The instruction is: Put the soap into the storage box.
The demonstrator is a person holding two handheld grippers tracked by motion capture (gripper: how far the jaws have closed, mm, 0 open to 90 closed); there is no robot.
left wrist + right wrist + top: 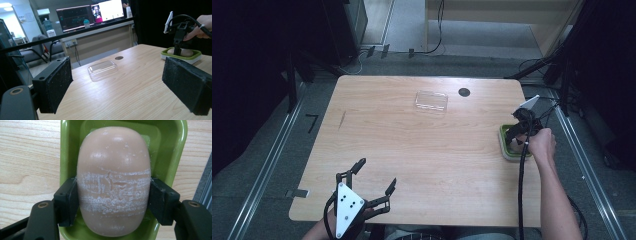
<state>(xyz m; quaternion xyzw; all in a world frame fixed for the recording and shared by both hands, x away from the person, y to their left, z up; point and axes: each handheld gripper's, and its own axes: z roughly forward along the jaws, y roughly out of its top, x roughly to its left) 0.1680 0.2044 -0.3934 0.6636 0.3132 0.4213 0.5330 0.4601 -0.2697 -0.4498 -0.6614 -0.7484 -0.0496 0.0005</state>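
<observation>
At the right edge of the wooden surface (412, 145), the right gripper (113, 202) clamps a tan soap bar (113, 180) lying in a green dish (175, 150). The left gripper (374, 182) rests wide open near the front edge. A clear lid (431, 101) lies farther back.

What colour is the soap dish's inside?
Green; the soap dish shows best in the right gripper view.
</observation>
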